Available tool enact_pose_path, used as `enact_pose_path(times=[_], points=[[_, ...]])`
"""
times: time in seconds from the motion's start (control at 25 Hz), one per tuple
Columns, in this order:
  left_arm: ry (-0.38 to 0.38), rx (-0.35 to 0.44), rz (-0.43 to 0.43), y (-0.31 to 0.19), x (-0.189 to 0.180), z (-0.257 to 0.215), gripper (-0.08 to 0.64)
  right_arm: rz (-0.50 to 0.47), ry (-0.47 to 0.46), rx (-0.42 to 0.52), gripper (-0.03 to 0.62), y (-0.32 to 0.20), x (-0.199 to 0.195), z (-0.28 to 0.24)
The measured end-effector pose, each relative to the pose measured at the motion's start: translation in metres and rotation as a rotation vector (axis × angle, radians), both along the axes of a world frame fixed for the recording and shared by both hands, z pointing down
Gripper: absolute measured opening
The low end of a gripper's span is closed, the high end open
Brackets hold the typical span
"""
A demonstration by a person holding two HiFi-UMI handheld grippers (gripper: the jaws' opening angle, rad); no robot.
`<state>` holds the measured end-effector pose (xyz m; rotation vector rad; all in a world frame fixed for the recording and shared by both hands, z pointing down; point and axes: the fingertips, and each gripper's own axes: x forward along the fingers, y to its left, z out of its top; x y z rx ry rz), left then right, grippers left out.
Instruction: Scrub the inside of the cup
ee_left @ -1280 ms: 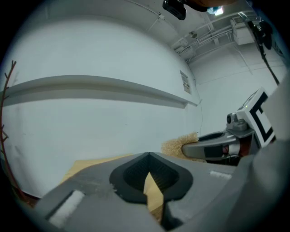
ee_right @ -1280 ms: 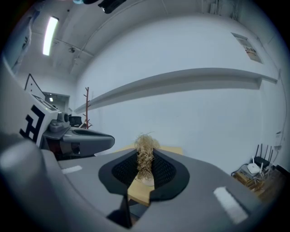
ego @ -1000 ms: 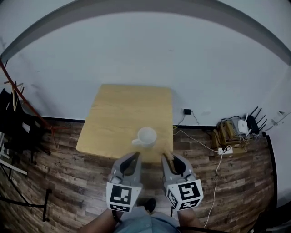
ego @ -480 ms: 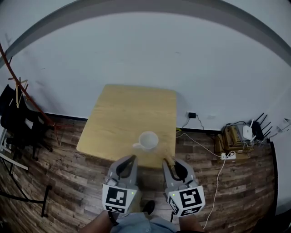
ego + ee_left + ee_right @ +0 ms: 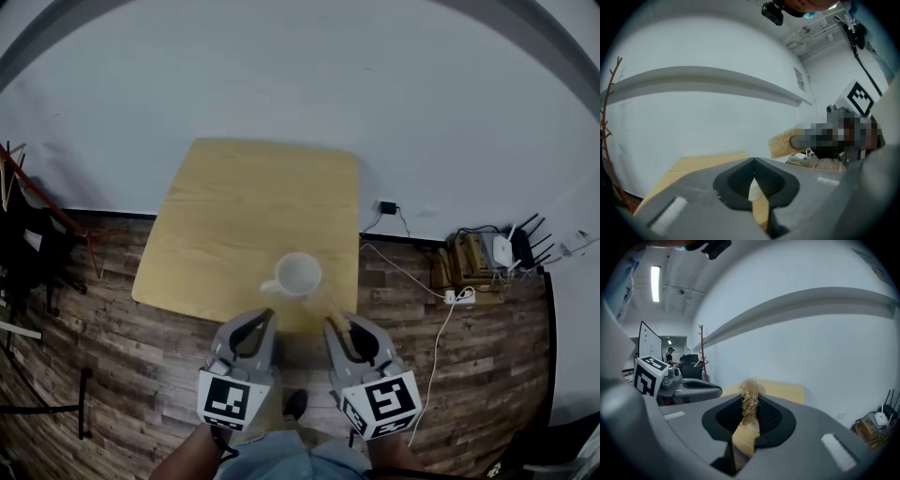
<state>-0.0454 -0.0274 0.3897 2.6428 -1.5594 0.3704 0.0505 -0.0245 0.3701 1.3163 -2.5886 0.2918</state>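
Observation:
A white cup [image 5: 298, 275] with its handle to the left stands near the front edge of the light wooden table [image 5: 244, 206]. My left gripper [image 5: 266, 319] hovers just in front of that edge, left of the cup, with its jaws shut and nothing between them [image 5: 753, 174]. My right gripper [image 5: 335, 325] hangs at the cup's near right, shut on a straw-coloured fibre scrubber [image 5: 341, 327]. The scrubber [image 5: 750, 401] sticks up between the jaws of the right gripper [image 5: 750, 411]. In the left gripper view the scrubber [image 5: 783, 143] shows at the right.
The table stands against a pale wall on a wood-plank floor [image 5: 141, 375]. A power strip, cables and a router [image 5: 473, 267] lie on the floor at the right. A red coat stand [image 5: 42, 206] is at the left. A person's shoe [image 5: 293, 404] shows below the grippers.
The head view has shifted, so the table sits a little higher and more to the left in frame. Both grippers stay shut just in front of the table edge. The cup has not moved.

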Motion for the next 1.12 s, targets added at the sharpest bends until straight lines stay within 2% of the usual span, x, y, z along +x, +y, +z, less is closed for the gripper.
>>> enact_pose_path(times=[0.08,0.24,0.32,0.44,0.64,0.72,0.88,1.12], points=[[0.0,-0.004,0.019,-0.012,-0.004,0.015,0.021,-0.007,0.012,-0.024,0.067,-0.009,-0.004,0.012],[0.115,-0.069,0.002,-0.027,-0.012,0.039,0.02,-0.022,0.044,-0.071,0.067,-0.024,-0.009,0.033],[0.149,-0.076,0.043,-0.034,-0.016,0.051,0.021,-0.032,0.056,-0.092,0.067,-0.034,-0.014,0.044],[0.182,-0.094,0.153,-0.04,-0.021,0.071,0.021,-0.044,0.06,-0.126,0.067,-0.043,-0.019,0.061],[0.136,-0.092,0.282,-0.053,-0.03,0.098,0.029,-0.022,0.045,-0.177,0.067,-0.055,-0.018,0.083],[0.115,-0.06,0.333,-0.059,-0.03,0.101,0.068,-0.017,0.038,-0.192,0.067,-0.06,-0.02,0.089],[0.052,-0.03,0.447,-0.065,-0.019,0.111,0.201,-0.029,0.041,-0.201,0.067,-0.07,-0.027,0.095],[-0.033,-0.099,0.529,-0.07,-0.003,0.139,0.204,-0.046,0.062,-0.214,0.067,-0.08,-0.028,0.1]])
